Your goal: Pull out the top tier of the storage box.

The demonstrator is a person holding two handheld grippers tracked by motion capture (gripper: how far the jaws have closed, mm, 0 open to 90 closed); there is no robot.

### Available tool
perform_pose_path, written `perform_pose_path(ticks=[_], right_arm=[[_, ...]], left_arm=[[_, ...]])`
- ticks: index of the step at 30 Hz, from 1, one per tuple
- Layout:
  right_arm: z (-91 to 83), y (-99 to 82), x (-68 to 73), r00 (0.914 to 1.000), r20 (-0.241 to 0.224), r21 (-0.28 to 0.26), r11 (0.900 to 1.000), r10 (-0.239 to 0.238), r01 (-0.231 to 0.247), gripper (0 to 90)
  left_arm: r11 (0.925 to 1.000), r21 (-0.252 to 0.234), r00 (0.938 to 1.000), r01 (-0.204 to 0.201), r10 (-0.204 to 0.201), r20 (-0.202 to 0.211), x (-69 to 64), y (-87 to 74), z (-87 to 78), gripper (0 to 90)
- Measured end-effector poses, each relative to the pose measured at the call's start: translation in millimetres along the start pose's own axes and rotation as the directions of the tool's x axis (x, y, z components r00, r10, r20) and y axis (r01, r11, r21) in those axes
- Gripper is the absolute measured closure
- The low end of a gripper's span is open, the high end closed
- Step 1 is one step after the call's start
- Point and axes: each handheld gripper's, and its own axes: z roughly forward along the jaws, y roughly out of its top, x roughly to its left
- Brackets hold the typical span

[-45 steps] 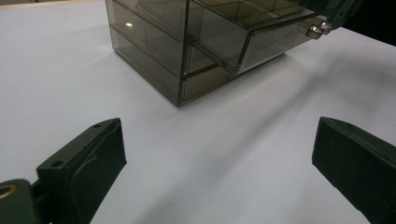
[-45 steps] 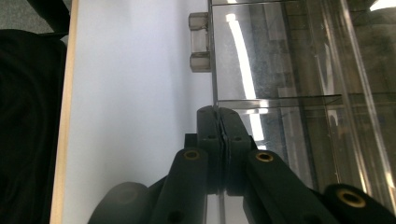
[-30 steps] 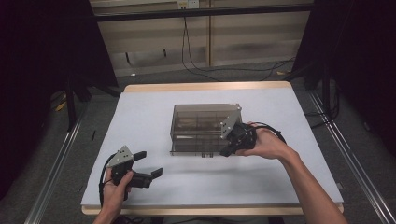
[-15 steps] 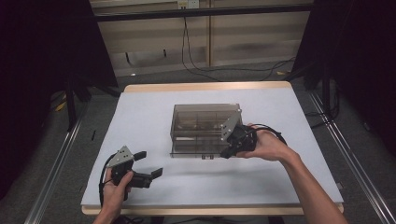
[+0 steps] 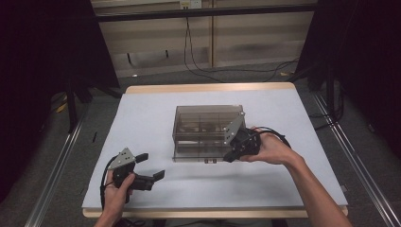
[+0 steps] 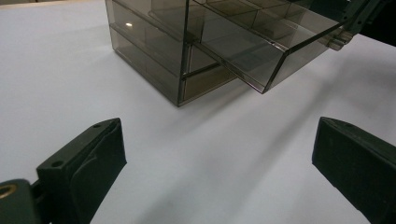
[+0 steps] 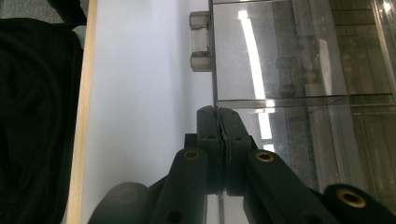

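Drawer cabinet [image 5: 203,130] of smoky clear plastic, at centre of white table [image 5: 151,113], one drawer [image 6: 261,51] drawn partly out toward near edge.

Left side, high view: left gripper [image 5: 150,166] held low over near left corner of table, well apart from cabinet, grasped from below by left hand [image 5: 116,189], forearm entering at bottom edge; grey three-cornered plate on top, cable looping down beside wrist. Jaws wide apart, nothing between them. Left gripper view: same two black jaws far apart over bare table, aimed at cabinet's near corner; left pad [image 6: 100,161] cut off at bottom, opposite one cut off at right edge.

Centre: compartments and dim contents visible through cabinet walls, contents too murky to identify. Small clear handle [image 7: 200,42] on a drawer front, seen in right gripper view.

Right side, high view: right gripper [image 5: 230,157] at cabinet's near right corner, right hand [image 5: 269,149] wrapped around its body, forearm stretched diagonally from lower right edge, wrist roughly level, cable curling behind knuckles. Jaw tips hidden against cabinet front from this angle. Right gripper view: fingers [image 7: 208,126] pressed together, tips meeting on thin edge of a clear drawer panel; whether panel edge actually pinched or merely touched, hard to tell. Dark cloth at left of that view, beyond table's wooden rim [image 7: 83,116].
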Motion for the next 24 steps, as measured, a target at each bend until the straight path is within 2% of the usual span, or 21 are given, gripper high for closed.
perform_pose_path(ticks=[9,15,18,19,21,22,23,24], right_arm=[[1.3,-0.1,2.0,1.0000,0.000,-0.002,1.0000,0.001,-0.001,88.3],[1.5,-3.5,1.2,0.9999,-0.001,-0.025,0.9996,0.013,-0.013,87.0],[2.3,-6.7,1.5,0.9998,0.002,-0.037,0.9991,0.021,-0.021,80.5],[2.5,-7.5,1.5,0.9994,0.023,-0.041,0.9989,0.025,-0.024,78.5],[0.9,-8.7,2.4,0.9994,0.019,-0.049,0.9984,0.029,-0.028,76.3],[-2.3,-9.3,4.0,0.9986,0.040,-0.077,0.9966,0.033,-0.030,71.5],[-2.3,-9.3,4.0,0.9986,0.040,-0.077,0.9966,0.033,-0.030,71.5],[-4.6,-9.3,5.0,0.9981,0.050,-0.099,0.9946,0.036,-0.031,67.0]], left_arm=[[1.0000,0.003,1.0000,-0.001,0.001,0.001,0.3,0.0,0.0,2.7],[1.0000,0.007,1.0000,-0.002,0.002,-0.002,0.3,0.0,-0.1,2.7],[1.0000,0.003,1.0000,0.002,-0.002,0.002,0.2,-0.2,0.5,2.7],[1.0000,0.004,1.0000,0.001,-0.001,0.002,0.3,-0.2,0.5,2.7],[1.0000,0.003,1.0000,0.003,-0.003,0.002,0.2,-0.2,0.5,2.7],[1.0000,0.004,1.0000,0.001,-0.001,-0.001,0.1,-0.2,0.5,2.7],[1.0000,0.006,1.0000,-0.001,0.001,-0.002,0.2,-0.1,0.0,2.7],[1.0000,0.006,1.0000,0.001,-0.001,-0.005,0.1,0.0,0.0,2.7]])
